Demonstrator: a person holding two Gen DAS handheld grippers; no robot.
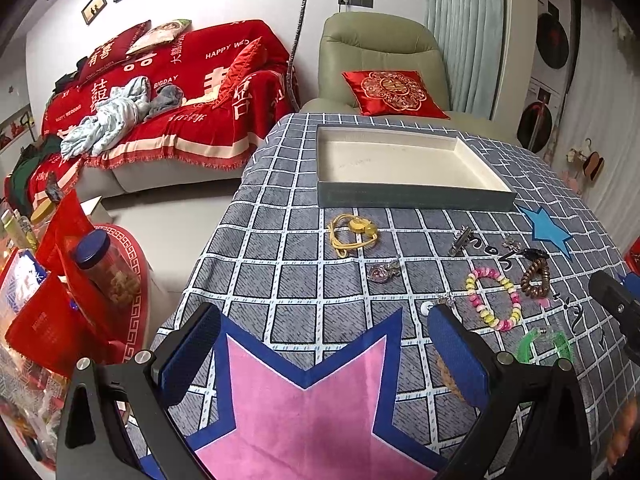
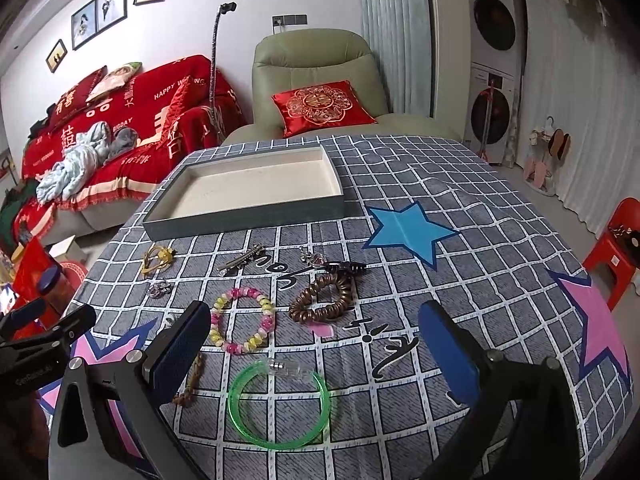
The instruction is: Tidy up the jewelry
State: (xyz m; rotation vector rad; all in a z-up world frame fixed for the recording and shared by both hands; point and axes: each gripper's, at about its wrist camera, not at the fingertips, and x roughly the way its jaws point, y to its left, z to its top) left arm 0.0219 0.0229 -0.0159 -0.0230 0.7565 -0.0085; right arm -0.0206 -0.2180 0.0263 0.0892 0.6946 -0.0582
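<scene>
An empty shallow tray (image 1: 416, 196) (image 2: 248, 218) with a cream inside lies at the far side of the checked tablecloth. In front of it jewelry is spread out: a yellow cord piece (image 1: 352, 234) (image 2: 158, 259), a silver clip (image 1: 460, 241) (image 2: 240, 260), a small silver charm (image 1: 382, 271) (image 2: 157, 289), a pink and yellow bead bracelet (image 1: 496, 300) (image 2: 242, 320), a brown coil tie (image 1: 536, 276) (image 2: 322, 300) and a green bangle (image 1: 546, 346) (image 2: 280, 404). My left gripper (image 1: 324, 346) is open over a pink star. My right gripper (image 2: 316, 350) is open above the green bangle.
A red-covered sofa (image 1: 168, 92) and a green armchair (image 1: 380, 52) with a red cushion stand behind the table. Jars and red packets (image 1: 80, 280) crowd the floor at the left. A red stool (image 2: 616, 240) stands at the right. A braided brown piece (image 2: 192, 384) lies by my right gripper's left finger.
</scene>
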